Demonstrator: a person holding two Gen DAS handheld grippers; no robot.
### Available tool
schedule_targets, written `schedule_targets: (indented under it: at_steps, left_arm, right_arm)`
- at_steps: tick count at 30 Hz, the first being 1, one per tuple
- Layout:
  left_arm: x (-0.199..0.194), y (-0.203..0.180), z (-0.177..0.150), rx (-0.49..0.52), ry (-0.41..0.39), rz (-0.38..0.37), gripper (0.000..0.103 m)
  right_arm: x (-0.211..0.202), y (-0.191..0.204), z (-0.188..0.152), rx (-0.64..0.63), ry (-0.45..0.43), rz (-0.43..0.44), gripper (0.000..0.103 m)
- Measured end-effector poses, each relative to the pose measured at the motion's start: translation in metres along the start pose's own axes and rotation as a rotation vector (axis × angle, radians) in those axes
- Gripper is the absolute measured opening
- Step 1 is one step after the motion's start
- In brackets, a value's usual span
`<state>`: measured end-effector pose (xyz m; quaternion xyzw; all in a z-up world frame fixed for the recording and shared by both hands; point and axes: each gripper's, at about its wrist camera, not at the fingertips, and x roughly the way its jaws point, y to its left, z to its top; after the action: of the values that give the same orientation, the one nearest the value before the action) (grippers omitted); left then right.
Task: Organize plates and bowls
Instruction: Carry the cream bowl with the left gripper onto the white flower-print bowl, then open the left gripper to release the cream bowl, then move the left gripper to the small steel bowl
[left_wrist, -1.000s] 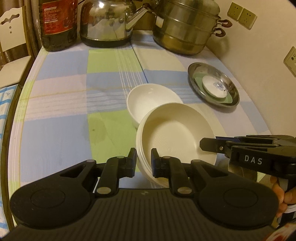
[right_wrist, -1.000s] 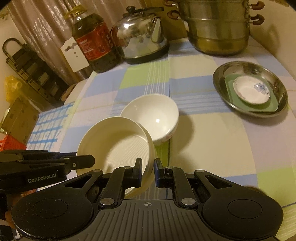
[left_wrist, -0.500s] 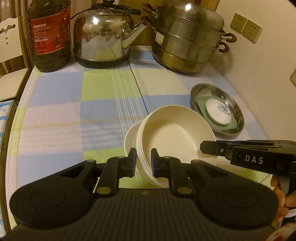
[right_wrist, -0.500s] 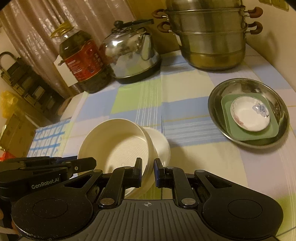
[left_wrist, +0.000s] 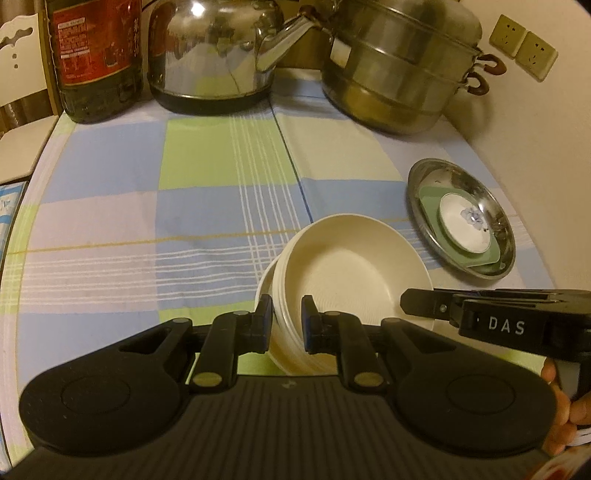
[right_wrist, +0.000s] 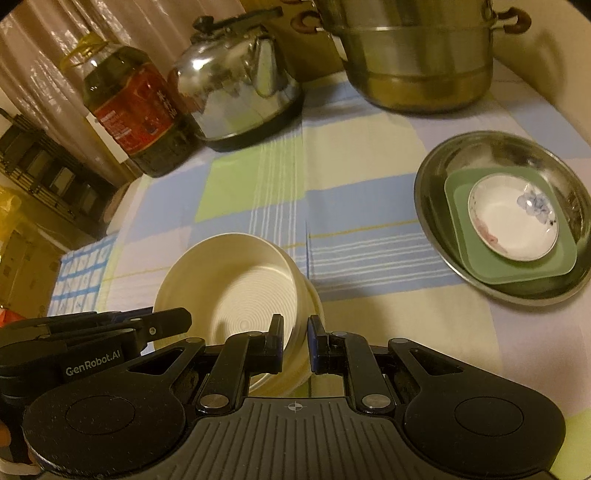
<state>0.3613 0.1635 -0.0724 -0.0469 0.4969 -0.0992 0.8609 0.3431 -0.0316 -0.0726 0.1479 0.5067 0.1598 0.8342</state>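
A cream ribbed bowl (left_wrist: 351, 273) (right_wrist: 240, 291) is held tilted by its rim from both sides. My left gripper (left_wrist: 286, 317) is shut on the rim's left side. My right gripper (right_wrist: 295, 332) is shut on the right side and also shows from the side (left_wrist: 406, 304). Just under the cream bowl sits a white bowl (left_wrist: 263, 286) (right_wrist: 317, 295), with only a sliver of its rim showing. I cannot tell whether the two bowls touch. My left gripper (right_wrist: 184, 319) reaches in from the left in the right wrist view.
A steel plate (left_wrist: 454, 173) (right_wrist: 491, 147) at the right holds a green square dish (right_wrist: 517, 266) and a small flowered saucer (right_wrist: 513, 221). At the back stand an oil bottle (left_wrist: 96, 55), a kettle (left_wrist: 214, 55) and a steamer pot (left_wrist: 399, 62). The wall runs along the right.
Both grippers carried the cream bowl away from me and slightly down, over the white bowl. That bowl was in plain view beside it and is now almost covered.
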Motion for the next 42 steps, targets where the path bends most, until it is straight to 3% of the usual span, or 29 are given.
schedule_targets:
  at_steps: [20,21,24,25,32,42]
  left_arm:
    - [0.008,0.002,-0.002,-0.024,0.032,0.012,0.016]
    - [0.006,0.0,-0.001,-0.025,0.027,0.016,0.016]
    - [-0.005,-0.002,-0.001,-0.024,0.0,0.033,0.016]
    - [-0.01,-0.003,-0.002,-0.023,-0.01,0.037,0.016]
    - [-0.05,-0.013,-0.018,-0.004,-0.053,0.073,0.021]
    - [-0.086,-0.04,-0.071,-0.006,-0.015,0.081,0.022]
  right_arm:
    - [0.01,-0.006,0.004,0.023,0.025,-0.006,0.015]
    - [0.006,-0.006,0.004,0.017,0.009,-0.011,0.018]
    - [-0.006,-0.007,0.003,0.017,-0.039,-0.005,0.044]
    - [-0.011,-0.008,0.003,0.02,-0.054,0.002,0.046]
    - [-0.051,-0.02,-0.009,0.03,-0.098,0.036,0.047]
    - [-0.11,-0.043,-0.056,0.05,-0.107,0.047,0.048]
